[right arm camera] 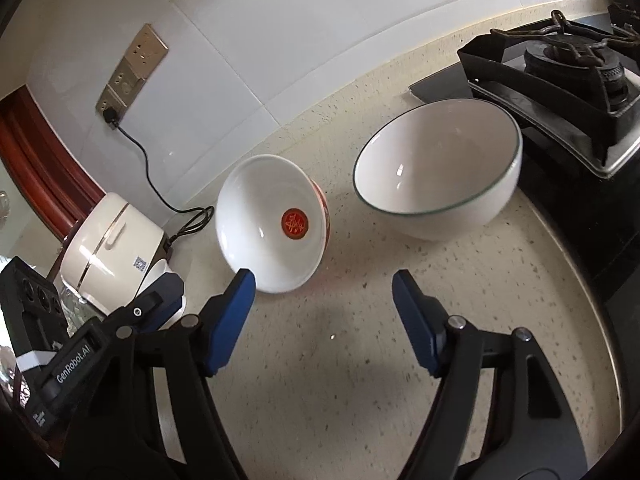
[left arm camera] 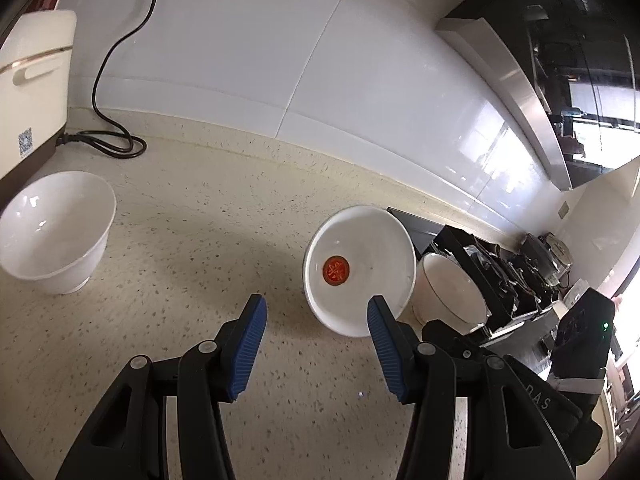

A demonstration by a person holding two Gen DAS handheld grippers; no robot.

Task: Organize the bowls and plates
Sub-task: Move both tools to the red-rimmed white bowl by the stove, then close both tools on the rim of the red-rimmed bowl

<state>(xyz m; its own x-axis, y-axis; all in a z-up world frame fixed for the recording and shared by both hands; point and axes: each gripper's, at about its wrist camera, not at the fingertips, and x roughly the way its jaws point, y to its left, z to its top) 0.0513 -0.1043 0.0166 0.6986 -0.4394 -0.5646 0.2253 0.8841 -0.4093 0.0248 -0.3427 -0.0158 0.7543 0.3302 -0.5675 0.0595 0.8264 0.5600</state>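
Left wrist view. The left gripper (left arm camera: pixel 316 308) hangs over the speckled countertop (left arm camera: pixel 192 240) with its jaws spread wide and nothing between them. The bowl with the red emblem (left arm camera: pixel 358 270) stands just beyond the right-hand jaw, whose blue tip overlaps its near rim. Behind that bowl, further right, sits the green-rimmed bowl (left arm camera: pixel 450 292), hard against the gas stove (left arm camera: pixel 496 276). A plain white bowl (left arm camera: pixel 56 232) stands well to the left of the left-hand jaw, in front of the cream rice cooker (left arm camera: pixel 34 80); the cooker's black power cord (left arm camera: pixel 116 80) loops on the counter ahead of the jaws and climbs the tiled wall.

Right wrist view. The right gripper (right arm camera: pixel 324 284) likewise has its jaws spread, empty, above bare counter. The red-emblem bowl (right arm camera: pixel 272 224) lies just ahead of the left-hand jaw; the green-rimmed bowl (right arm camera: pixel 438 168) stands ahead and slightly right, near the stove (right arm camera: pixel 560 80). The other gripper's black body (right arm camera: pixel 120 332) crowds the left side, partly covering the rice cooker (right arm camera: pixel 112 248).
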